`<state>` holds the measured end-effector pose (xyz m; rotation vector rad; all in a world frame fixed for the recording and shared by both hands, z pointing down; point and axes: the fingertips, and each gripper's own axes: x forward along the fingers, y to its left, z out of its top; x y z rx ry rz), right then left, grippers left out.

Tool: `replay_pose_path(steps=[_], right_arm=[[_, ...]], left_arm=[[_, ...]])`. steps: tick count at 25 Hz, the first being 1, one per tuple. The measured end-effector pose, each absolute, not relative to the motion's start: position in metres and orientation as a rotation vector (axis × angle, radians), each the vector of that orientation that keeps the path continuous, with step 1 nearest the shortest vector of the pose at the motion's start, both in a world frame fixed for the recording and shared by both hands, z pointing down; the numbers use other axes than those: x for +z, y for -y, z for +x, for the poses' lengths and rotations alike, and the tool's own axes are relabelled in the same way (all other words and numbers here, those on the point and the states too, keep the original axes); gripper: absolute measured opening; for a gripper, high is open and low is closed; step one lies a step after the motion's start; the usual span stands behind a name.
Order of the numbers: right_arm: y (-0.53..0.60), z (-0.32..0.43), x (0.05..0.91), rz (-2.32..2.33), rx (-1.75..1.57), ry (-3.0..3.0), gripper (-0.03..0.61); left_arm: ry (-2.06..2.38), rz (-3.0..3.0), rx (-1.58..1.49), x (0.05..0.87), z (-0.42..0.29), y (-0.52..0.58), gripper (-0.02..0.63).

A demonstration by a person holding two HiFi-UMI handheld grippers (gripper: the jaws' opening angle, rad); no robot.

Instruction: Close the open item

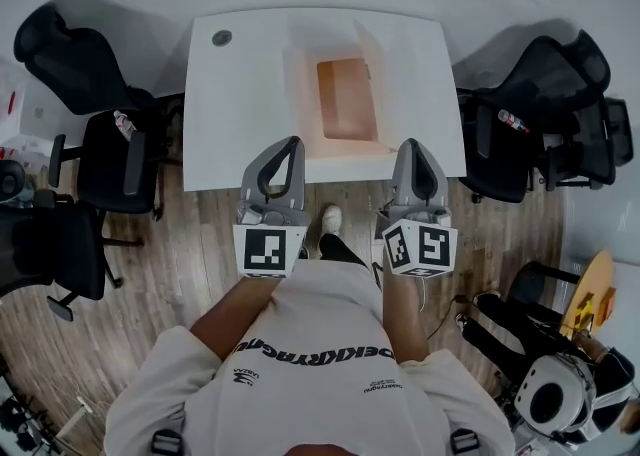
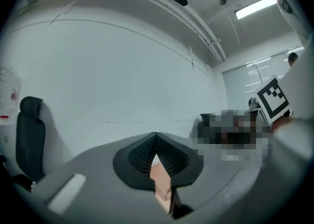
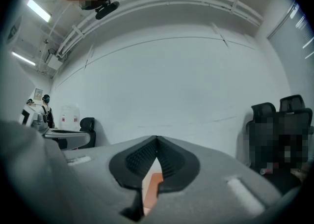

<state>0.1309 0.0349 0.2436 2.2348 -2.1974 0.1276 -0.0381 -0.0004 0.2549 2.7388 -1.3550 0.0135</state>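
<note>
An open box (image 1: 346, 99), white outside and brown inside, stands on the white table (image 1: 240, 104) with its flaps spread upward and outward. Both grippers hover at the table's front edge, just short of the box. My left gripper (image 1: 294, 142) is at the box's front left corner, my right gripper (image 1: 412, 143) at its front right corner. Each is shut with the tips touching and nothing between them. In the left gripper view the jaws (image 2: 156, 134) meet at a point and a strip of the box (image 2: 159, 179) shows below them. The right gripper view shows the same (image 3: 157, 138).
Black office chairs stand to the left (image 1: 110, 154) and right (image 1: 540, 114) of the table. A round cable hole (image 1: 222, 38) is in the table's far left corner. The person's shoe (image 1: 330, 219) rests on the wooden floor between the grippers. A white helmet-like object (image 1: 555, 394) lies at the lower right.
</note>
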Motion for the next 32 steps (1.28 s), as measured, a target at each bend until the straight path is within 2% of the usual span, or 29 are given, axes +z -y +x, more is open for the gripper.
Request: replay_pose_path(steps=[10, 25, 32], right_arm=[[0.006, 0.175, 0.293, 2.187, 0.256, 2.19, 0.0], [0.064, 0.192, 0.373, 2.046, 0.548, 2.186, 0.002], [0.075, 0.205, 0.401, 2.01, 0.64, 2.161, 0.034]], left_arm=[[1.416, 2.723, 0.153, 0.299, -0.017, 0.034, -0.003], [1.46, 2.564, 0.356, 0.363, -0.016, 0.078, -0.003], [1.466, 2.531, 0.388, 0.381, -0.014, 0.089, -0.003]])
